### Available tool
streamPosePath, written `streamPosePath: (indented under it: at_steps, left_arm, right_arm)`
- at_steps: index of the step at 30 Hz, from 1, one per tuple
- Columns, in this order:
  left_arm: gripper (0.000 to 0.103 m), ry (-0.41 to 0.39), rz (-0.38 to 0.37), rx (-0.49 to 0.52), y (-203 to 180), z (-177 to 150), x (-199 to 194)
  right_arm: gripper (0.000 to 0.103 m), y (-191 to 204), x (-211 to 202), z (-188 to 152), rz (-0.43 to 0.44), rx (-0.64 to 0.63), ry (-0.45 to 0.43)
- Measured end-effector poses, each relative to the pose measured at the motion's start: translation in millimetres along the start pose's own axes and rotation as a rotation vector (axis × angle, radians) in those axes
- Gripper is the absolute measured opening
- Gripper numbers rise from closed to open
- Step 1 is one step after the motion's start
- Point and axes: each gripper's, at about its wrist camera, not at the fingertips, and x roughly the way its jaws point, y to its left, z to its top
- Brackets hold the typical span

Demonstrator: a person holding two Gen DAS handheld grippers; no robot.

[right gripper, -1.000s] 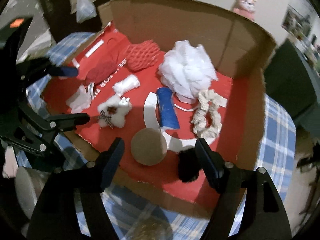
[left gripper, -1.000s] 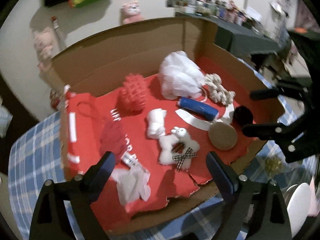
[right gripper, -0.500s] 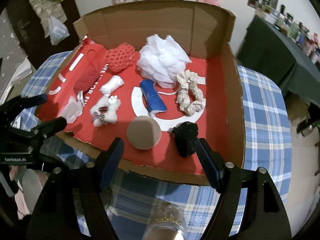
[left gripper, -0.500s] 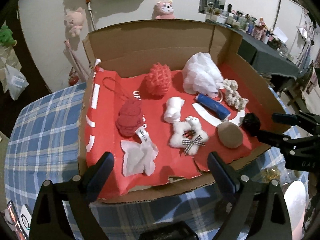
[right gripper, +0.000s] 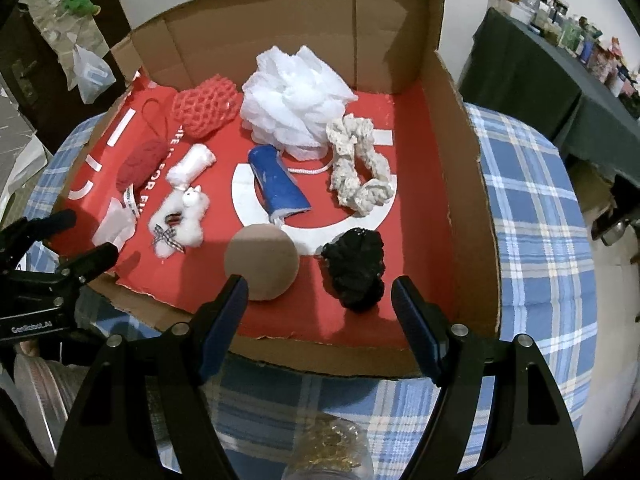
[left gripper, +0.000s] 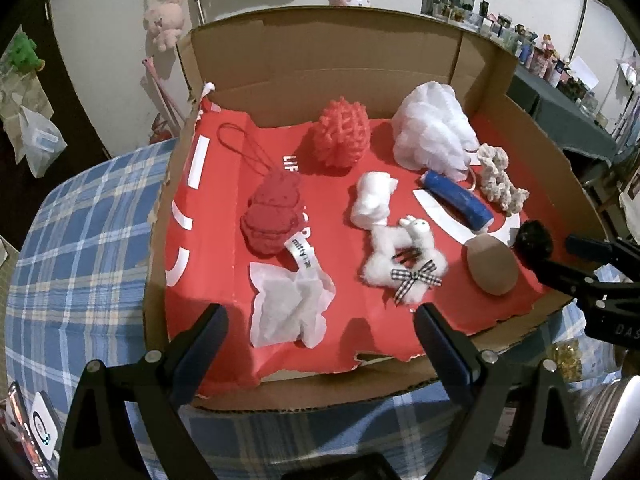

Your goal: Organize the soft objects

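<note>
A cardboard box [left gripper: 320, 56] [right gripper: 468, 168] lined in red holds several soft things: a white bath pouf [left gripper: 434, 132] [right gripper: 292, 96], a red net ball [left gripper: 340, 132] [right gripper: 202, 110], a red plush [left gripper: 272, 216], a white fluffy toy with a checked bow [left gripper: 404, 268] [right gripper: 180, 220], a blue roll [left gripper: 456, 198] [right gripper: 276, 184], a cream scrunchie [left gripper: 500, 180] [right gripper: 358, 178], a brown round sponge [left gripper: 492, 266] [right gripper: 262, 262], a black scrunchie [left gripper: 534, 236] [right gripper: 356, 268]. My left gripper [left gripper: 320, 332] is open and empty at the box's near edge. My right gripper [right gripper: 320, 304] is open and empty by the black scrunchie.
The box sits on a blue plaid tablecloth [left gripper: 80, 240] [right gripper: 540, 240]. A white tissue [left gripper: 288, 308] lies at the front left of the box. A jar with gold bits [right gripper: 332, 452] stands below my right gripper. Plush toys hang on the back wall [left gripper: 164, 20].
Both grippers have pulled back and up from the box, so the whole box shows. Both stay open and empty. The objects have not moved.
</note>
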Motion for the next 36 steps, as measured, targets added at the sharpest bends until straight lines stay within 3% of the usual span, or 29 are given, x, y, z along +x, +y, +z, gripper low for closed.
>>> streamPosePath:
  at_steps: [36]
  left_arm:
    - [0.096, -0.018, -0.010, -0.008, 1.6, -4.0, -2.5]
  right_arm:
    - [0.074, 2.2, -1.4, -3.2, -0.012, -0.004, -0.015]
